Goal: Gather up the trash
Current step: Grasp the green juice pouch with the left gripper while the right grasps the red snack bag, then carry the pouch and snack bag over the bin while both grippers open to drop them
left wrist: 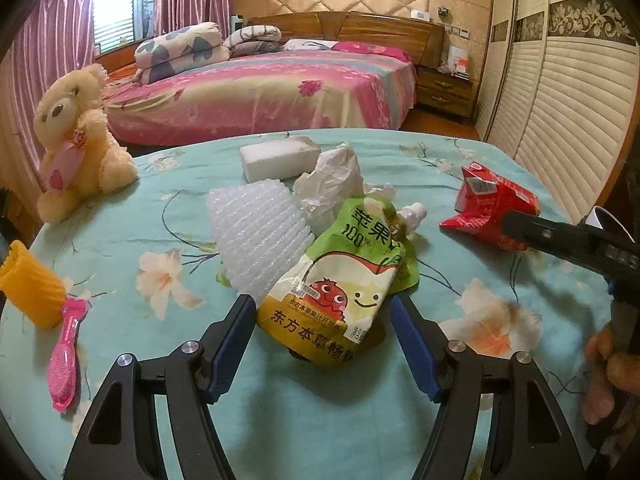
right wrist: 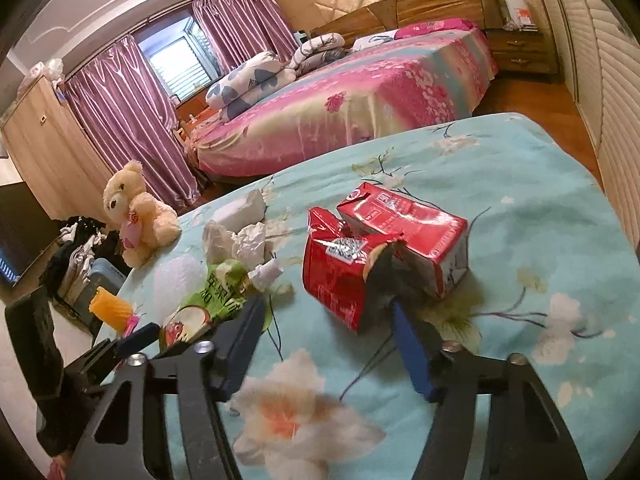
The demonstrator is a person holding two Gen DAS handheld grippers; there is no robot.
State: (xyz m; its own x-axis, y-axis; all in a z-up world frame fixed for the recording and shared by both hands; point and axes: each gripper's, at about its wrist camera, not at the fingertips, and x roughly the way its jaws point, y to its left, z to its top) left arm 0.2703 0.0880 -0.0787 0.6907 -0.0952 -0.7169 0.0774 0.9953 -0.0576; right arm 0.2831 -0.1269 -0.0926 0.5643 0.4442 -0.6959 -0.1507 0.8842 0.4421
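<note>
A green and yellow juice pouch (left wrist: 344, 284) lies on the teal flowered table, its bottom end between the open fingers of my left gripper (left wrist: 323, 310). A white foam net (left wrist: 258, 242), crumpled white paper (left wrist: 332, 184) and a white foam block (left wrist: 278, 156) lie just behind it. A crushed red carton (right wrist: 380, 248) lies to the right; it also shows in the left wrist view (left wrist: 490, 204). My right gripper (right wrist: 326, 308) is open just in front of the carton, not closed on it. The pouch (right wrist: 212, 300) shows at its left.
A plush bear (left wrist: 76, 140) sits at the table's left edge, with an orange ridged cup (left wrist: 30, 284) and a pink brush (left wrist: 66, 360) near the front left. A bed (left wrist: 260, 92) stands beyond the table, a louvered wardrobe (left wrist: 560, 112) to the right.
</note>
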